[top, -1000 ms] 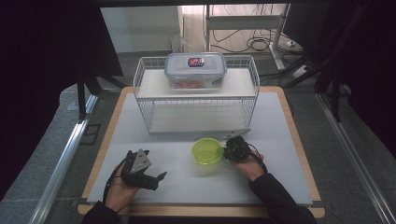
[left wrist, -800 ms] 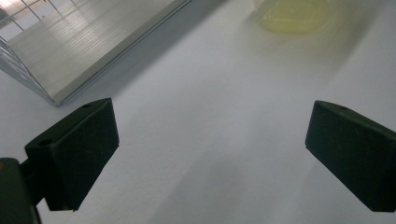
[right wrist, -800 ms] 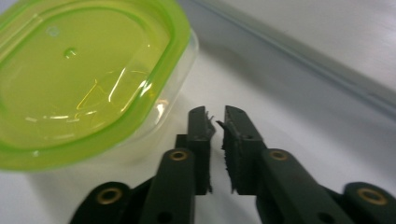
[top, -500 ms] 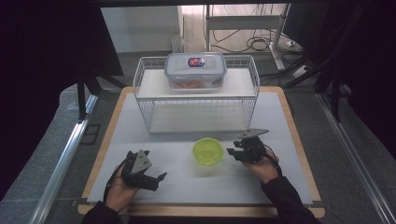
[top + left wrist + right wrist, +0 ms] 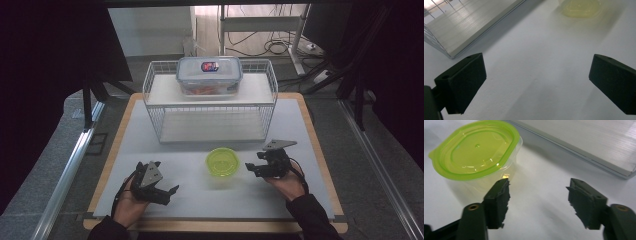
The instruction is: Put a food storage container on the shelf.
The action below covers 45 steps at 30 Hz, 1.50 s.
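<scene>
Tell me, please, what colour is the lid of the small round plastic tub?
Lime green lid, clearest in the right gripper view.

White mat (image 5: 300, 125) on wood-edged table (image 5: 320, 165). Grey floor (image 5: 45, 165) on both sides, metal rail (image 5: 65, 175) along left. Dark panels (image 5: 55, 40) left and right. Beyond table, metal shelf frame (image 5: 260, 22) with cables (image 5: 270, 47) on floor, bright light from back.

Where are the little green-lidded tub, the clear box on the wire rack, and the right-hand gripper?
Green-lidded tub (image 5: 222, 161), high view, middle of its lid.
Clear box (image 5: 209, 75), high view, centre of its lid, atop the wire rack (image 5: 215, 116).
Right gripper (image 5: 252, 168), high view, between its jaw tips, beside the tub.
</scene>
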Motion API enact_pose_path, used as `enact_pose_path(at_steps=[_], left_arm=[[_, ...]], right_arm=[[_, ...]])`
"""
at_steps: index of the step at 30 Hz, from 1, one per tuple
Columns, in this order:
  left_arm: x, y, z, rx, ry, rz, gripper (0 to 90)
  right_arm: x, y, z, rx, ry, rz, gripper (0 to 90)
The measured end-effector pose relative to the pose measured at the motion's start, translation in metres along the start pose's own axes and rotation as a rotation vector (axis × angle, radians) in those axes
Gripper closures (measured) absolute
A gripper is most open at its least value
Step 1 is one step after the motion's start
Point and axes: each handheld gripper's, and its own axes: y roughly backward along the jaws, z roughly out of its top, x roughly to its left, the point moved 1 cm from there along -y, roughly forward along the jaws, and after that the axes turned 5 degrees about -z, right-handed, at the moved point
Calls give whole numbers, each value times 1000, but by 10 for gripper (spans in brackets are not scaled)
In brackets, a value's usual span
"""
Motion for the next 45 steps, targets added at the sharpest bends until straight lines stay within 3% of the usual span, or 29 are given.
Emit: enact_pose_path(at_steps=[7, 13, 19, 25, 29, 38, 43, 45], left_arm=[[0, 0, 0, -3, -1, -2, 10], [-1, -1, 0, 2, -6, -1, 10], [-1, -1, 1, 7, -10, 2, 11], [-3, -2, 1, 13, -22, 1, 11], [-3, -3, 1, 17, -29, 2, 11], [-4, -3, 1, 22, -37, -3, 12], [-5, -3, 2, 22, -41, -10, 12], [-6, -3, 2, 22, -46, -10, 12]], right_arm=[[-3, 4, 3, 10, -46, 2, 375], [1, 5, 7, -26, -53, 25, 376], [4, 5, 16, -68, -66, 67, 464], [10, -8, 25, -51, -78, 102, 526], [11, -19, 30, -40, -112, 142, 570], [8, -41, 37, 14, -184, 180, 666], [3, -44, 36, 34, -251, 238, 738], [1, -45, 35, 31, -285, 290, 783]])
